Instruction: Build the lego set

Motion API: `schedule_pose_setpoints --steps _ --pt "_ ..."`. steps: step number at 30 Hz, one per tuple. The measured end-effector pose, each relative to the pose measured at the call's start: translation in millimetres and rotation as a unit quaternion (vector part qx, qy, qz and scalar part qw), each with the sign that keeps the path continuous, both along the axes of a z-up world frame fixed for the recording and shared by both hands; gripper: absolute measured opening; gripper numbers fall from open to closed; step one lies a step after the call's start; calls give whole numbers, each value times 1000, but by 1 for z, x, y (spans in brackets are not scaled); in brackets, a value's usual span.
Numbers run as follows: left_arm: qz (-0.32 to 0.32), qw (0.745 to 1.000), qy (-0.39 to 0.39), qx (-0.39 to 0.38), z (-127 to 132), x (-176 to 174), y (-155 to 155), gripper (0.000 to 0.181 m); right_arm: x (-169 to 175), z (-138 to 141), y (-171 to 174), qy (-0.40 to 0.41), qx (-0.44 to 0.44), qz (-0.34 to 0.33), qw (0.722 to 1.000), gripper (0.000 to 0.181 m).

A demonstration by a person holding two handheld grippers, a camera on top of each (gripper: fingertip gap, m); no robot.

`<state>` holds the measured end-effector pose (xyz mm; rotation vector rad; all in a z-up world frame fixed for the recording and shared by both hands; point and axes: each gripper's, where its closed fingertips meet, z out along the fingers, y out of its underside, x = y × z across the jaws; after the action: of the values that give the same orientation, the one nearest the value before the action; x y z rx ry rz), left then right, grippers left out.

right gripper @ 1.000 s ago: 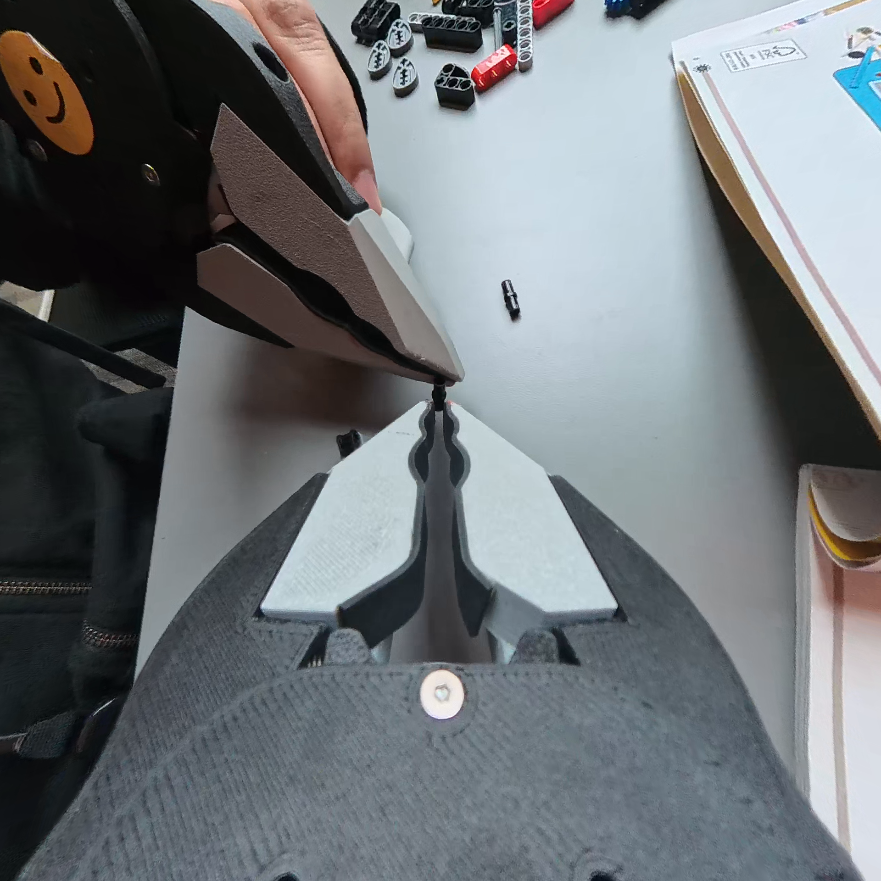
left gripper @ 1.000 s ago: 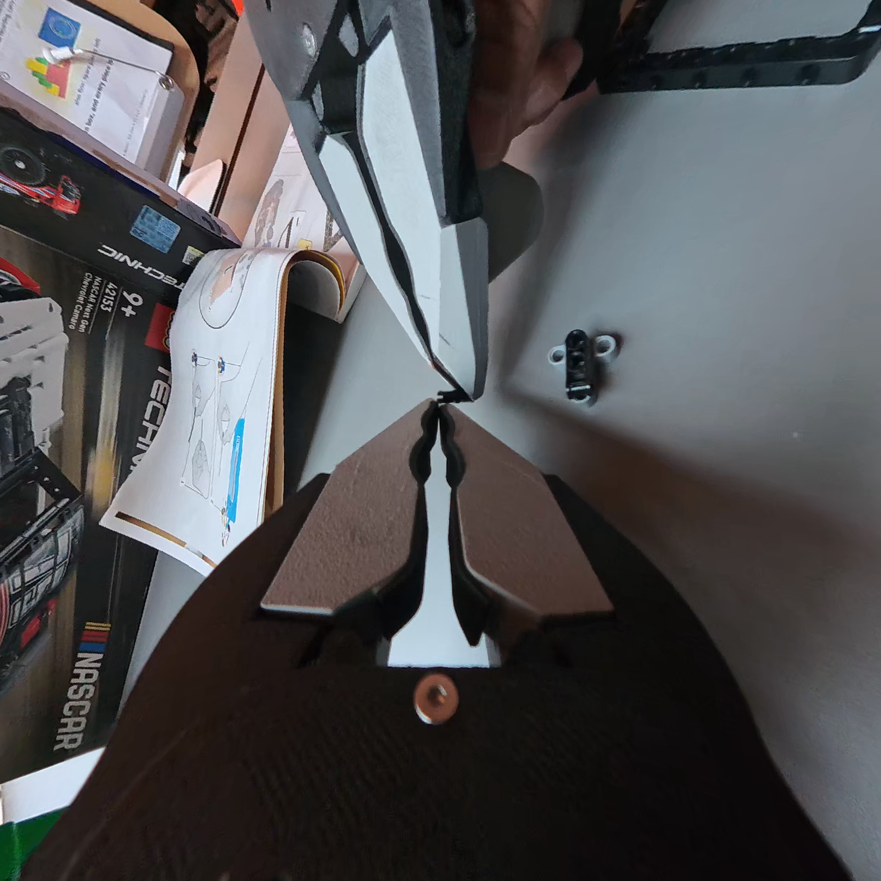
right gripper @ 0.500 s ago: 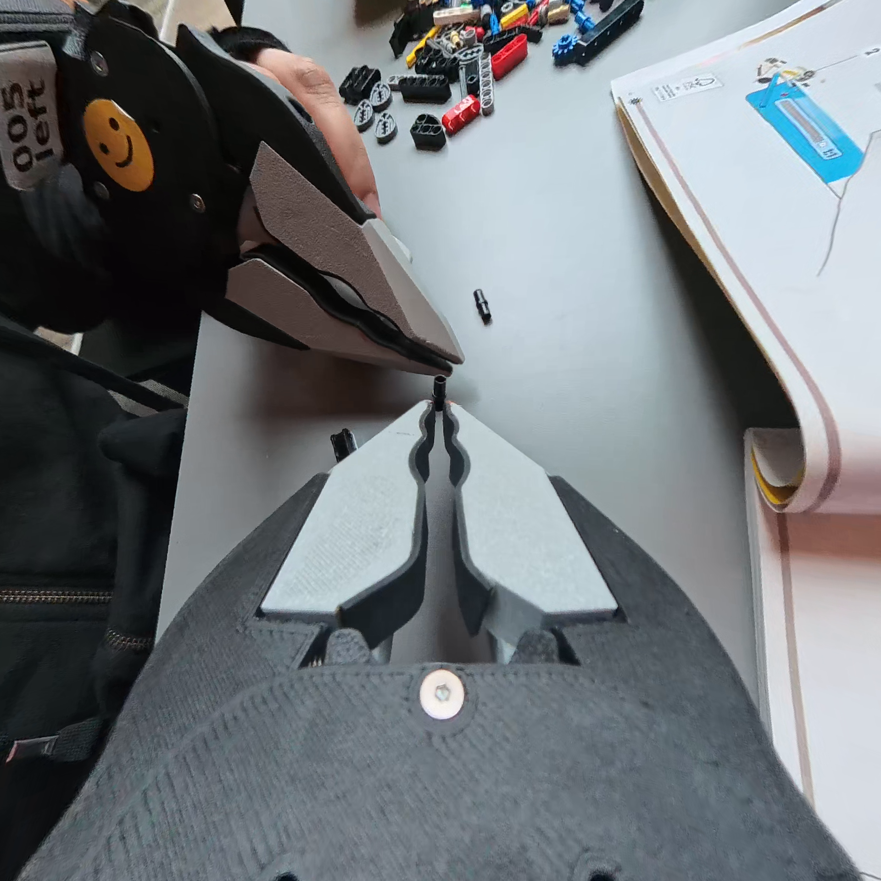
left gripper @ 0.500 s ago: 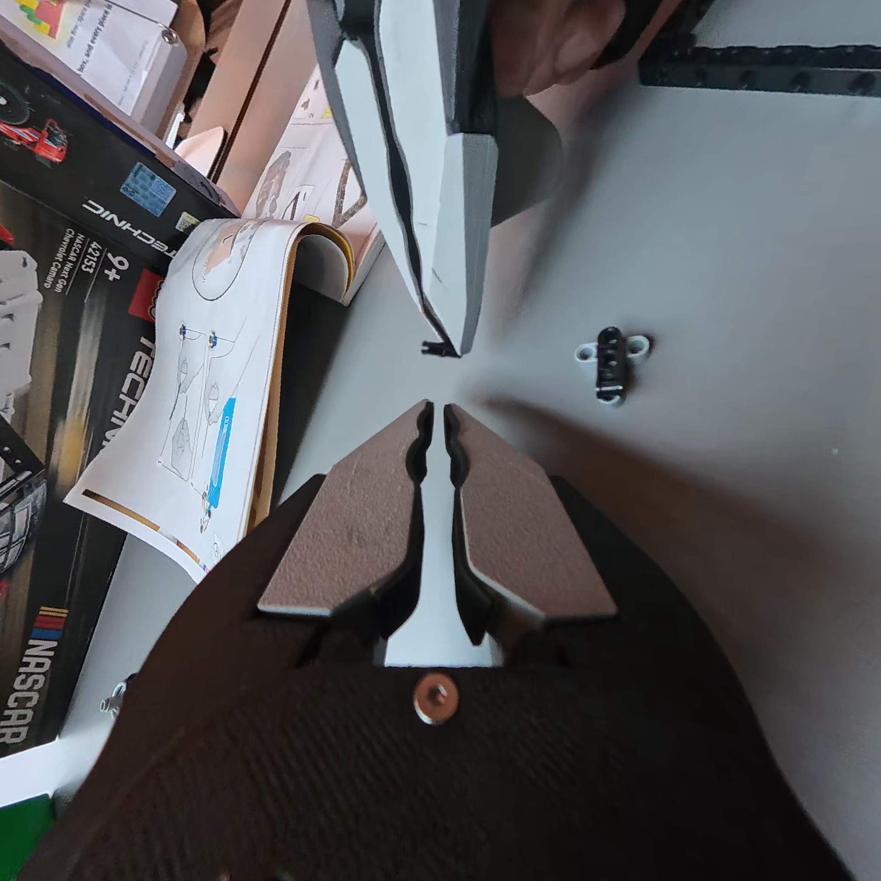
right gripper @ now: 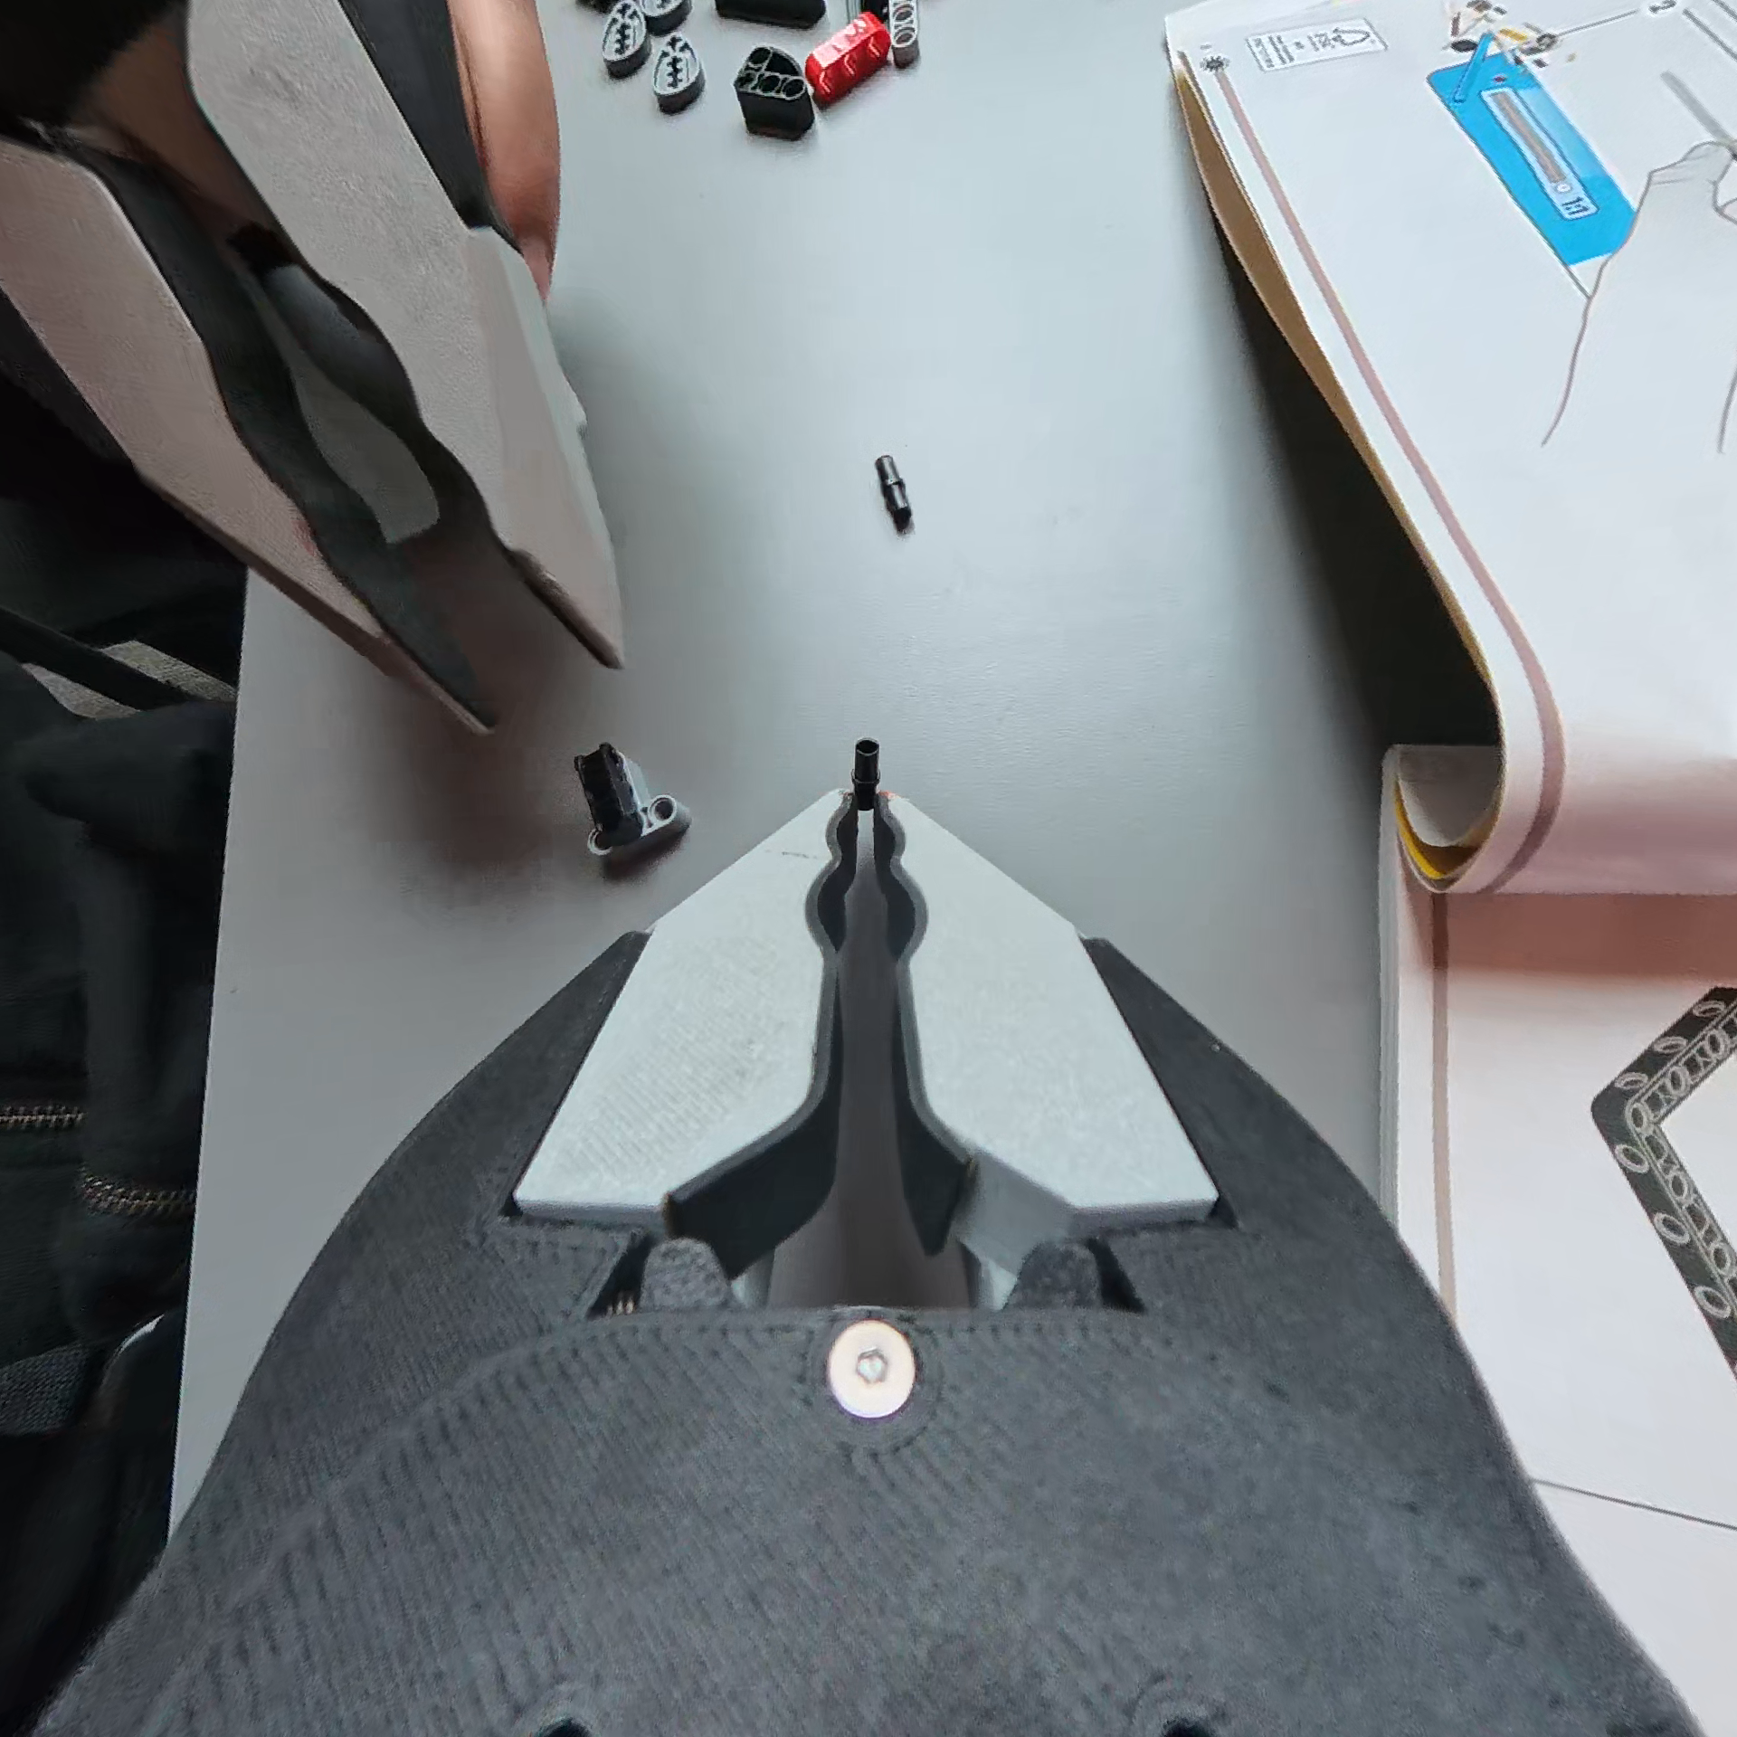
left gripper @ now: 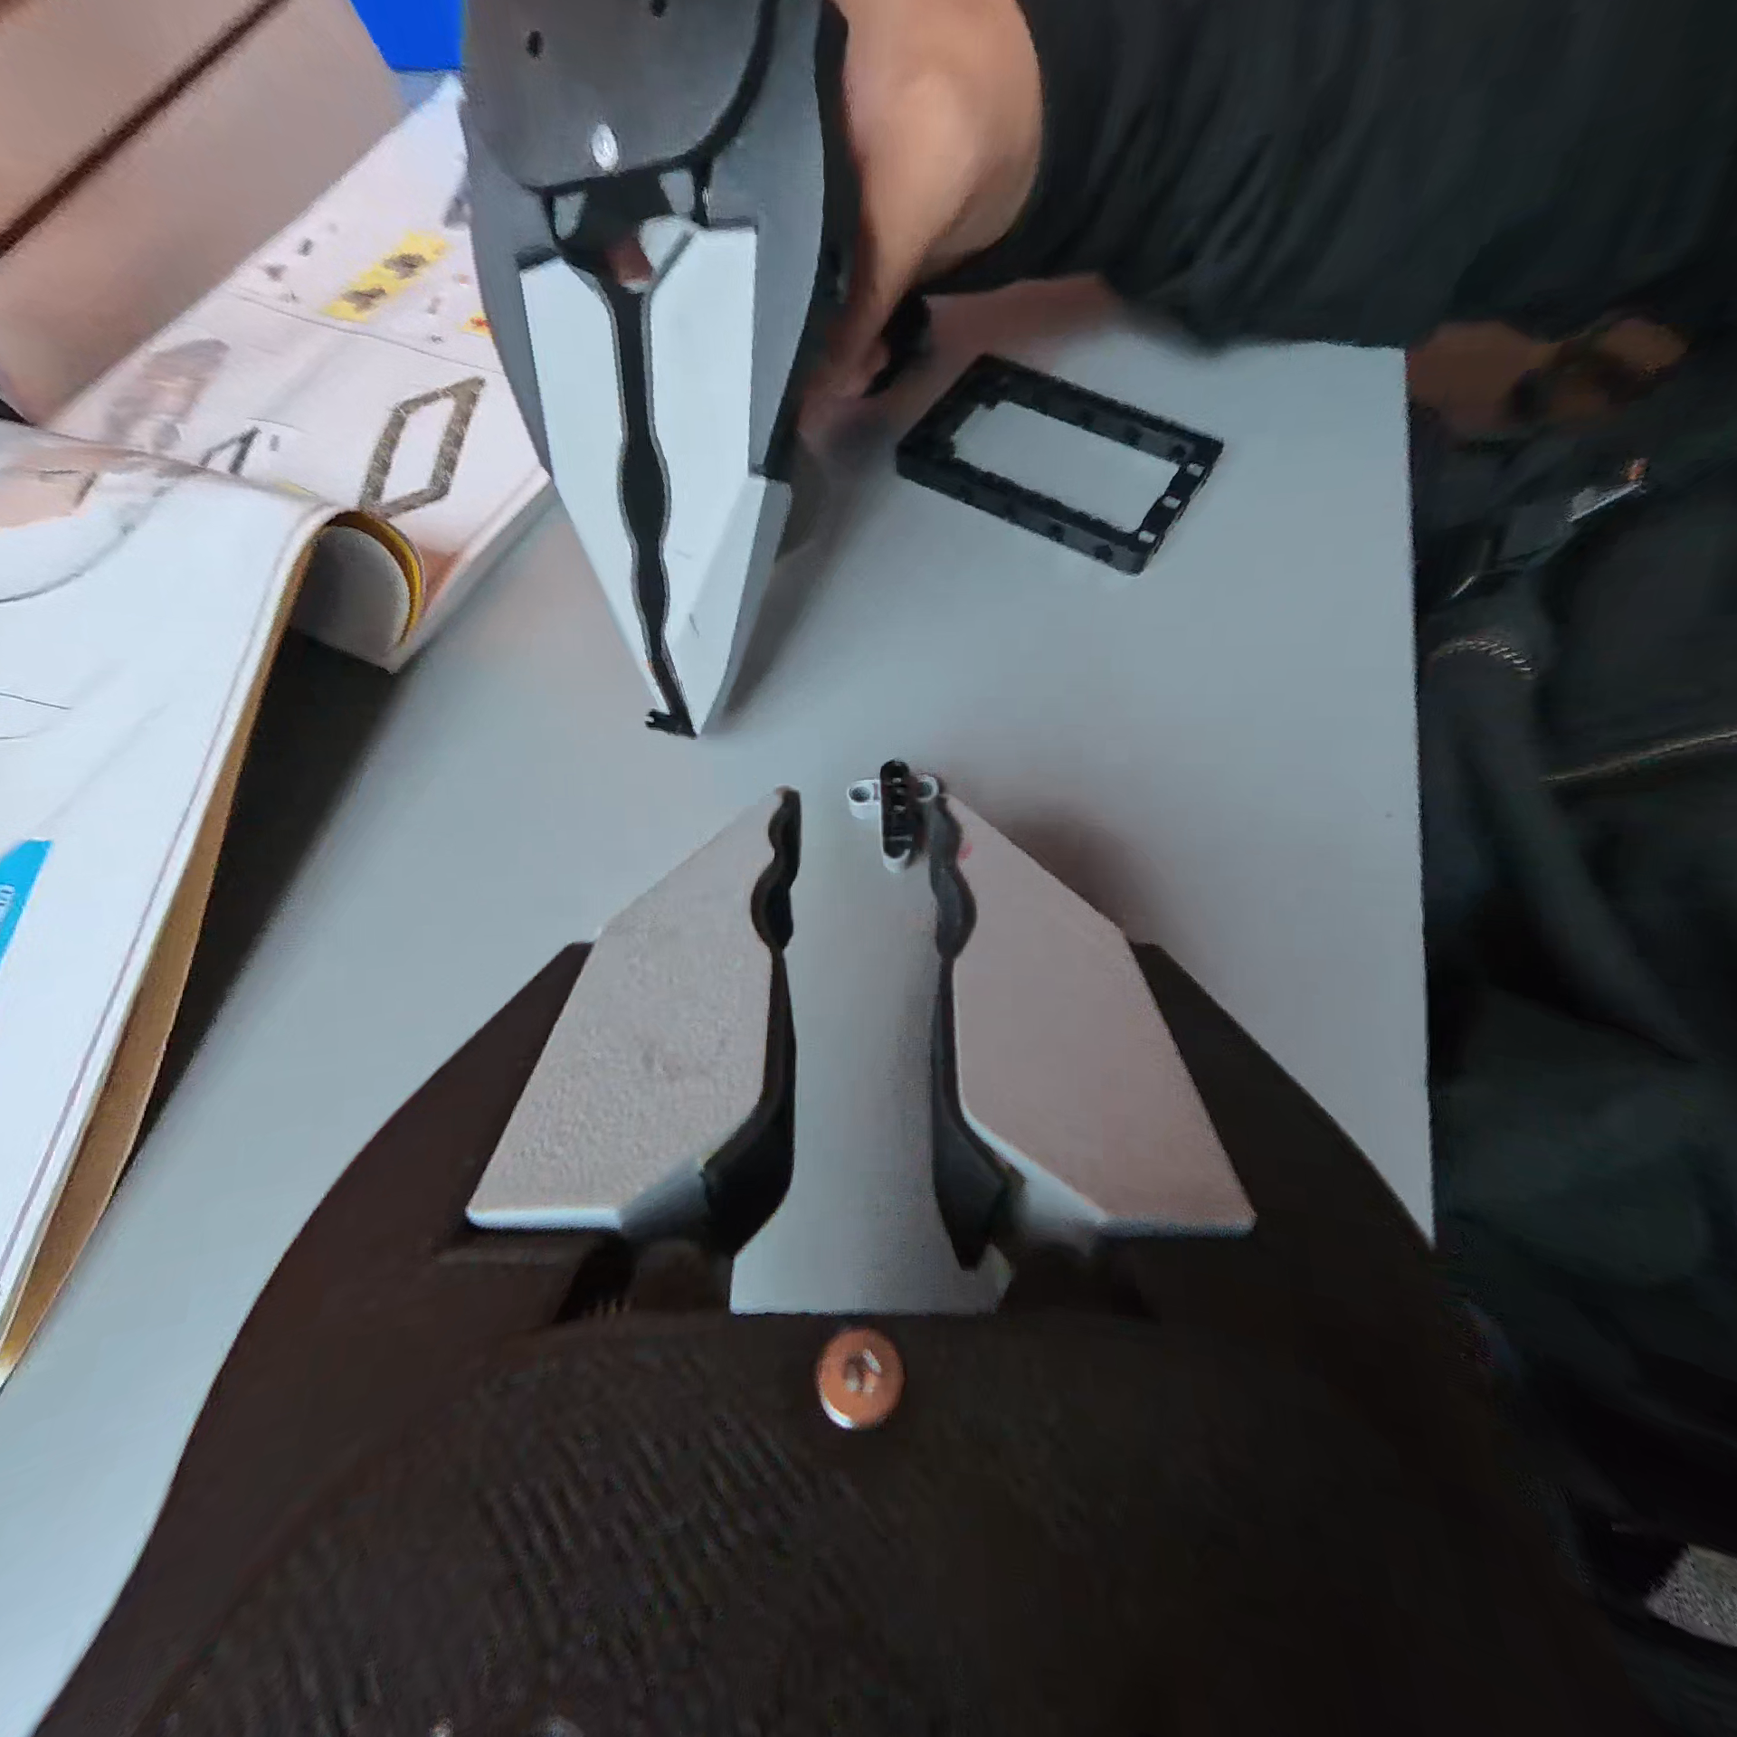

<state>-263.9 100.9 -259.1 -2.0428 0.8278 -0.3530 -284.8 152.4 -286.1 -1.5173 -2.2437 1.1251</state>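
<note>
Pin (right gripper: 864,769) sits pinched at your right gripper (right gripper: 866,799) tips. Left gripper (left gripper: 863,799) gapes empty beside the connector (left gripper: 894,814); centre it before closing.

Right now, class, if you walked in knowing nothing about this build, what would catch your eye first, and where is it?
The right tool is shut on a small black pin that sticks out past its tips above the grey table. The left tool is open, its tips either side of a small grey and black connector assembly on the table. Farther off lie a black rectangular frame and an open instruction booklet.
</note>
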Motion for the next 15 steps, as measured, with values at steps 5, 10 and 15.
schedule_pose_setpoints --steps 5,10,15 --pt "-6 997 58 -57 -34 7 2 24 1 2 1 4 2 0 1000 0" --pt "-7 998 50 -38 -25 11 7 9 6 3 5 6 1 -6 1000 0" --pt "9 999 33 -40 -17 1 12 5 11 10 16 15 12 -15 1000 0"
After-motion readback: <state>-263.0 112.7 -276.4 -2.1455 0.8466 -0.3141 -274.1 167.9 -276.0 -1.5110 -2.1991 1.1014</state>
